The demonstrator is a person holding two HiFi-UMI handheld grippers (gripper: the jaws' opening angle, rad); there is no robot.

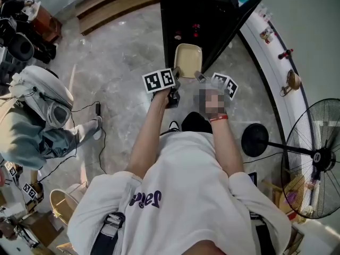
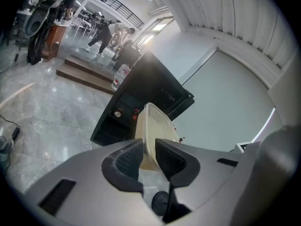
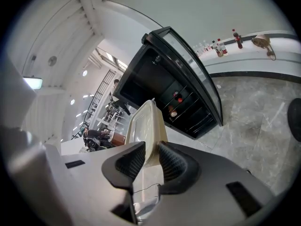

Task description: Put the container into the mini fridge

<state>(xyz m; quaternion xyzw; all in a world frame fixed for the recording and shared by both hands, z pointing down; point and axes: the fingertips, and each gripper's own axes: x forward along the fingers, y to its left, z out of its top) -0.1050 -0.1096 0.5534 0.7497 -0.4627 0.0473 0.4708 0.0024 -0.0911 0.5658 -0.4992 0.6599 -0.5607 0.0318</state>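
A cream, see-through plastic container [image 1: 188, 60] hangs in front of the black mini fridge [image 1: 194, 20], whose glass door [image 1: 241, 20] stands open to the right. My left gripper [image 1: 176, 82] is shut on the container's left rim and my right gripper [image 1: 201, 78] on its right rim. In the left gripper view the container [image 2: 153, 126] stands on edge between the pads of the left gripper [image 2: 149, 147], with the fridge [image 2: 141, 102] behind it. In the right gripper view the container [image 3: 146, 126] is pinched by the right gripper [image 3: 151, 153]. Red items sit on the fridge shelves [image 3: 176, 98].
A standing fan [image 1: 314, 158] with a round black base [image 1: 255, 139] is at the right. A white wall ledge [image 1: 276, 62] carries small objects. A person in a grey hoodie [image 1: 37, 108] sits at the left. Wooden steps [image 1: 114, 4] lie at the back left.
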